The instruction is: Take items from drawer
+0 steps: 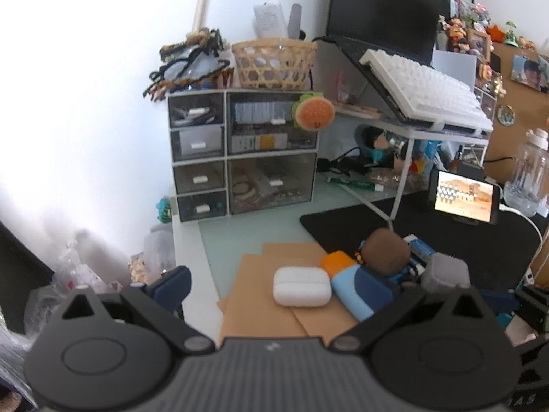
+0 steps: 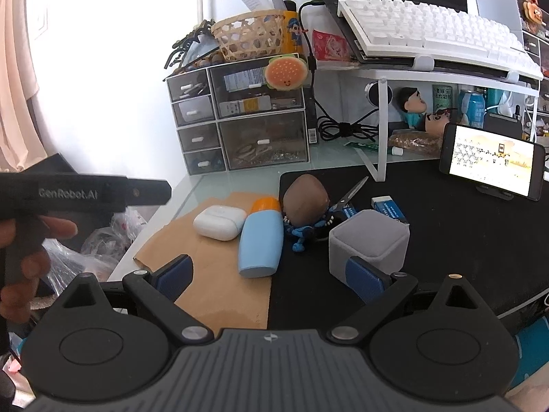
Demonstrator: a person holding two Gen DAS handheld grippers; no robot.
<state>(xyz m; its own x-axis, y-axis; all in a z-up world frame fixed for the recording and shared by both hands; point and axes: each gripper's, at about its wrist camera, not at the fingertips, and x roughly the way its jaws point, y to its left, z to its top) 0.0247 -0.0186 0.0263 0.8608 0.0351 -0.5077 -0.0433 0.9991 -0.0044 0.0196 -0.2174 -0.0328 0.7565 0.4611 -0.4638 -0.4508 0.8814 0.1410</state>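
Observation:
A grey drawer organiser (image 1: 243,154) (image 2: 240,116) stands at the back of the desk, all its drawers shut. On the desk in front lie a white earbud case (image 1: 301,286) (image 2: 219,222), a light blue bottle with an orange cap (image 2: 261,240) (image 1: 360,288), a brown-headed doll (image 2: 305,206) (image 1: 386,252), a grey velvet box (image 2: 369,240) (image 1: 444,271), scissors (image 2: 353,192) and an eraser (image 2: 389,206). My left gripper (image 1: 284,288) is open and empty, above the brown paper. My right gripper (image 2: 271,274) is open and empty, near the bottle and the grey box.
A woven basket (image 1: 272,65) and a burger plush (image 1: 314,111) sit on the organiser. A white keyboard (image 2: 435,31) rests on a stand. A lit phone (image 2: 492,161) stands at right. Brown paper (image 2: 206,261) and a black mat (image 2: 429,223) cover the desk.

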